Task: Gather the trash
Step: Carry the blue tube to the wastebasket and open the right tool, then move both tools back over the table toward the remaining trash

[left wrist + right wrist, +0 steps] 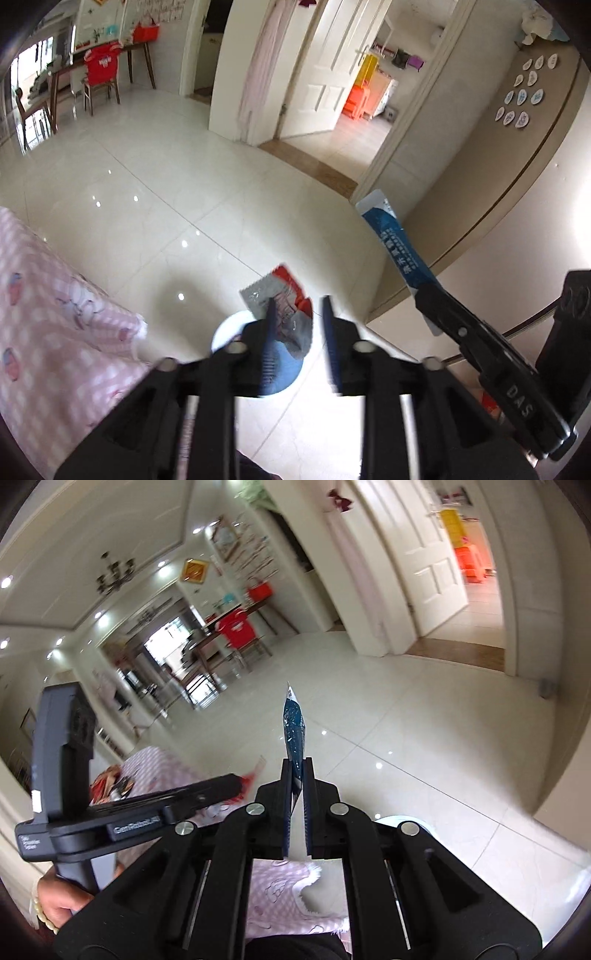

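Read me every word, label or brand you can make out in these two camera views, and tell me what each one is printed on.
"DAS": white letters on the right gripper's black body.
"GenRobot.AI": on the left gripper's body, slightly blurred.
Small white label on the left gripper's handle: too small to read.
Blue wrapper: white characters, too blurred to read.
Red and silver wrapper: print blurred.
Red shirt on a chair: lettering unreadable.

open glossy floor (155, 206) ahead of you, wide passage. pink checked cloth (55, 332) crowds your left side. beige wall (517, 229) close on right. white bin (255, 354) directly below left gripper (299, 314), red wrapper (284, 295) between its parted fingers.
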Demonstrator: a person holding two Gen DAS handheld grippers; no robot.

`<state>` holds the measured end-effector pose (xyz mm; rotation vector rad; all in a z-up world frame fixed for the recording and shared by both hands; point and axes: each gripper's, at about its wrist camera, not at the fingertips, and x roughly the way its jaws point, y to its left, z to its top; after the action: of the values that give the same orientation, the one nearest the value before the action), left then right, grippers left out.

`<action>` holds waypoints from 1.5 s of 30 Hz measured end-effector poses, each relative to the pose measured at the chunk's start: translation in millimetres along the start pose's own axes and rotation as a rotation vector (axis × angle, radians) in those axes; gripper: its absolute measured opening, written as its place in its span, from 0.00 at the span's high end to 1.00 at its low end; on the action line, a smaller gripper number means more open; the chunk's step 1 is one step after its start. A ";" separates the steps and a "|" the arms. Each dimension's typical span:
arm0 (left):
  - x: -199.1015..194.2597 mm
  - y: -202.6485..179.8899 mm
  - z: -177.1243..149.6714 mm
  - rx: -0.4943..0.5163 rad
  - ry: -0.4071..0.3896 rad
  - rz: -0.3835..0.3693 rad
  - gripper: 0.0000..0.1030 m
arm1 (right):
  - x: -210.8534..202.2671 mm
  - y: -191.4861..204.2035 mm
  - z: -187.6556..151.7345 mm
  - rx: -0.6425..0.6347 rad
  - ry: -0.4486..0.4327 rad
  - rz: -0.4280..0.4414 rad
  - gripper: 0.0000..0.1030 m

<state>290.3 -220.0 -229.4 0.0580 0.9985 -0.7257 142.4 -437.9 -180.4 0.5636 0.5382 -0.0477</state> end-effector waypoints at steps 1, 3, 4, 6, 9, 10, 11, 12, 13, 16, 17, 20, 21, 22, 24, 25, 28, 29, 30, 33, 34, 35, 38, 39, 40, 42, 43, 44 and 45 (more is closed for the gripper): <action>7.4 -0.2 2.0 -0.013 0.001 0.020 0.38 | 1.7 -5.1 0.3 0.007 0.003 -0.009 0.95; 14.3 -1.8 1.7 -0.023 0.002 0.033 0.36 | 4.8 -10.4 -0.2 0.013 0.011 -0.018 0.94; 17.7 -3.3 1.1 -0.026 0.011 0.026 0.36 | 6.4 -12.6 0.8 0.014 0.018 -0.020 0.94; 21.7 -2.1 -0.7 -0.031 0.021 0.031 0.35 | 9.0 -17.5 -0.5 0.020 0.028 -0.022 0.94; 20.9 3.5 -4.5 -0.033 0.025 0.060 0.33 | 13.9 -18.9 -2.0 0.023 0.045 -0.017 0.94; 19.9 5.0 -5.4 -0.037 0.024 0.065 0.33 | 13.8 -19.7 -1.4 0.021 0.049 -0.015 0.94; 16.9 7.9 -8.2 -0.044 0.021 0.071 0.33 | 15.4 -19.1 -1.6 0.022 0.054 -0.011 0.94; 11.8 10.4 -13.1 -0.049 0.019 0.076 0.32 | 16.5 -18.2 -1.9 0.024 0.055 -0.008 0.94; 9.6 12.3 -14.0 -0.051 0.016 0.083 0.32 | 17.2 -17.6 -2.4 0.023 0.058 -0.007 0.94; 2.6 16.6 -15.2 -0.056 -0.001 0.104 0.31 | 19.2 -16.1 -4.3 0.019 0.062 -0.001 0.94; 0.8 17.9 -15.0 -0.059 -0.006 0.108 0.30 | 19.5 -15.8 -4.2 0.018 0.063 0.000 0.94; -5.5 23.2 -15.1 -0.069 -0.021 0.122 0.29 | 20.5 -14.5 -4.1 0.015 0.063 0.003 0.94; -6.9 24.4 -15.0 -0.072 -0.024 0.126 0.29 | 20.3 -13.0 -5.8 0.013 0.062 0.004 0.94; -8.7 26.9 -14.8 -0.076 -0.028 0.131 0.29 | 21.2 -12.6 -5.3 0.012 0.062 0.005 0.94; -11.6 30.9 -16.2 -0.084 -0.035 0.136 0.29 | 21.7 -11.8 -6.1 0.009 0.062 0.005 0.94; -13.2 34.0 -16.0 -0.090 -0.038 0.140 0.29 | 23.2 -10.8 -5.4 0.005 0.060 0.004 0.93; -19.0 43.0 -17.9 -0.103 -0.047 0.149 0.27 | 33.4 -10.5 -5.9 -0.001 0.072 -0.019 0.79; -19.2 44.4 -18.2 -0.110 -0.045 0.152 0.26 | 37.5 -12.3 -6.6 0.007 0.086 -0.032 0.69; -19.3 46.7 -18.8 -0.117 -0.044 0.152 0.26 | 41.4 -15.9 -7.8 0.024 0.099 -0.048 0.44; -20.3 57.8 -21.7 -0.136 -0.035 0.152 0.26 | 45.5 -22.0 -7.7 0.035 0.106 -0.064 0.40; -20.7 60.9 -22.5 -0.142 -0.035 0.154 0.26 | 46.1 -22.0 -9.1 0.036 0.111 -0.063 0.40; -22.1 63.7 -23.1 -0.152 -0.034 0.154 0.26 | 46.2 -21.7 -10.3 0.038 0.116 -0.061 0.40; -27.1 68.6 -24.1 -0.167 -0.036 0.151 0.26 | 44.4 -15.7 -13.7 0.030 0.124 -0.054 0.40; -30.4 70.1 -25.1 -0.169 -0.039 0.153 0.26 | 43.6 -13.2 -13.9 0.029 0.126 -0.050 0.40; -34.5 71.4 -26.3 -0.171 -0.044 0.154 0.26 | 43.1 -11.5 -14.4 0.027 0.128 -0.047 0.40; -43.2 74.0 -28.1 -0.174 -0.054 0.151 0.26 | 41.0 -3.9 -16.3 0.022 0.132 -0.032 0.40; -48.1 75.4 -29.8 -0.174 -0.061 0.152 0.26 | 39.6 1.5 -17.4 0.019 0.133 -0.024 0.40; -54.6 76.8 -31.2 -0.175 -0.070 0.156 0.26 | 38.6 7.4 -17.9 0.011 0.135 -0.015 0.40; -62.0 79.1 -33.3 -0.176 -0.080 0.159 0.26 | 37.9 14.7 -18.6 -0.001 0.138 -0.004 0.40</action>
<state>290.9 -114.5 -221.3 -0.0439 0.9658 -0.4893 169.0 -411.9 -205.2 0.5679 0.6737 -0.0121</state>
